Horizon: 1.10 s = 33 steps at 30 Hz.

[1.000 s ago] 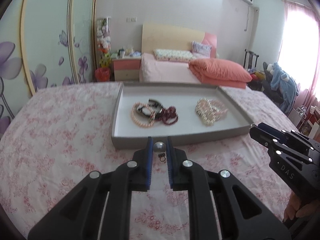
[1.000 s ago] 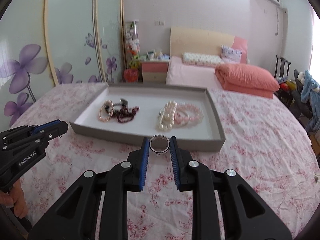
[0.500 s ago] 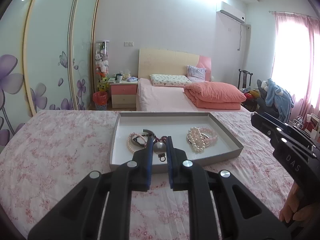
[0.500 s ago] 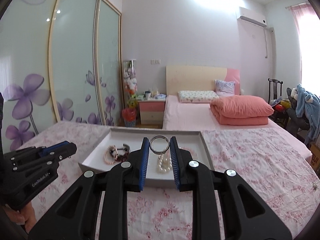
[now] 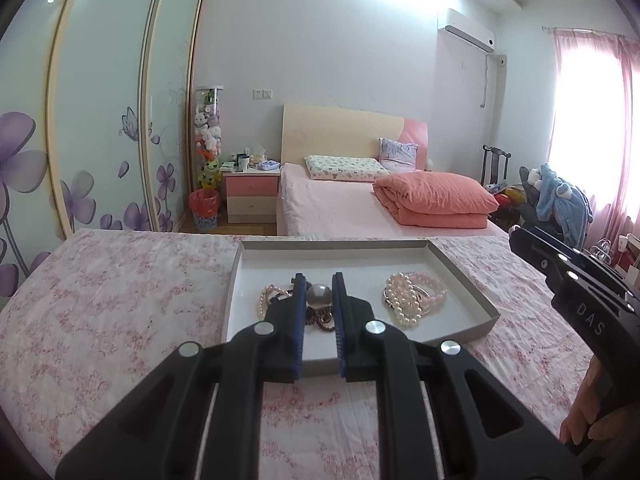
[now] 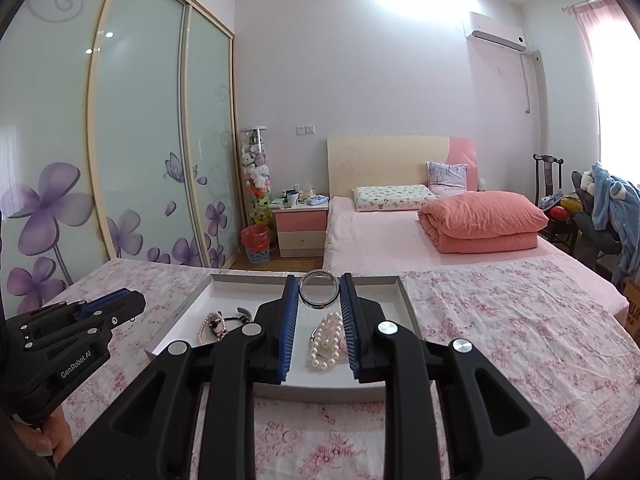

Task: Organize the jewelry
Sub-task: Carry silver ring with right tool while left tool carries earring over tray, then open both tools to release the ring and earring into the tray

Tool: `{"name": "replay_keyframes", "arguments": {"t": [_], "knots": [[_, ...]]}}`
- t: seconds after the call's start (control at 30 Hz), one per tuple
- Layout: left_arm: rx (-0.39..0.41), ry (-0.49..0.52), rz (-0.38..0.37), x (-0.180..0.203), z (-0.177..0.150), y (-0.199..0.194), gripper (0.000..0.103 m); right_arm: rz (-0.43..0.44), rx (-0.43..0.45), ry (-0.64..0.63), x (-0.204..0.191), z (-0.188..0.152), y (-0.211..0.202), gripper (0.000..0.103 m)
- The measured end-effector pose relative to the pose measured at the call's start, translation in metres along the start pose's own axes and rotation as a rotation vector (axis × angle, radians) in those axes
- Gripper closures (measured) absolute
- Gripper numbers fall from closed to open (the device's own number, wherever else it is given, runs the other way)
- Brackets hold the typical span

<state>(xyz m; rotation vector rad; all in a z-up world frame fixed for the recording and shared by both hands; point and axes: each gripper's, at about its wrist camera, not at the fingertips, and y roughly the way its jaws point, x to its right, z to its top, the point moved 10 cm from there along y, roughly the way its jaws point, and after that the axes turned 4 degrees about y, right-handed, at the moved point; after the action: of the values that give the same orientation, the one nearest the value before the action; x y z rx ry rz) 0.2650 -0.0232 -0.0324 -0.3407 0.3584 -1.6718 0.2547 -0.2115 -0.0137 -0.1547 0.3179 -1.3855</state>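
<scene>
Bedroom, floral bedspread; grey tray centre. Left gripper pinches pearl earring above tray's left bracelets. Right gripper pinches metal ring above pearl strands. Risk: smooth round pieces may slip, dropping into tangled beads crowding both landing spots.

A home bedroom. A pink-sheeted bed with cream headboard stands at the far wall. Floral frosted-glass sliding wardrobe doors line the left.

"DAS" marks the right tongs; "GenRobot.AI" the left tongs.
</scene>
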Motion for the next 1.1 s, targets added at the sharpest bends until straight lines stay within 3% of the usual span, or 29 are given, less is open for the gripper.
{"name": "replay_keyframes", "arguments": {"t": [0.6,0.77,0.9,1.1], "knots": [[-0.094,-0.021,-0.018,-0.007,-0.001,0.089,0.089,0.018,-0.156,0.088,0.007,-0.025,0.091,0.08],[-0.115,-0.025,-0.034,-0.003,-0.003,0.106,0.088,0.042,-0.192,0.121,0.01,-0.027,0.103,0.079],[-0.166,-0.06,-0.05,-0.008,-0.014,0.113,0.08,0.057,-0.224,0.155,0.016,-0.034,0.101,0.064],[-0.182,-0.131,-0.034,-0.033,-0.018,0.104,0.077,0.043,-0.213,0.191,0.028,-0.03,0.087,0.064]]}}
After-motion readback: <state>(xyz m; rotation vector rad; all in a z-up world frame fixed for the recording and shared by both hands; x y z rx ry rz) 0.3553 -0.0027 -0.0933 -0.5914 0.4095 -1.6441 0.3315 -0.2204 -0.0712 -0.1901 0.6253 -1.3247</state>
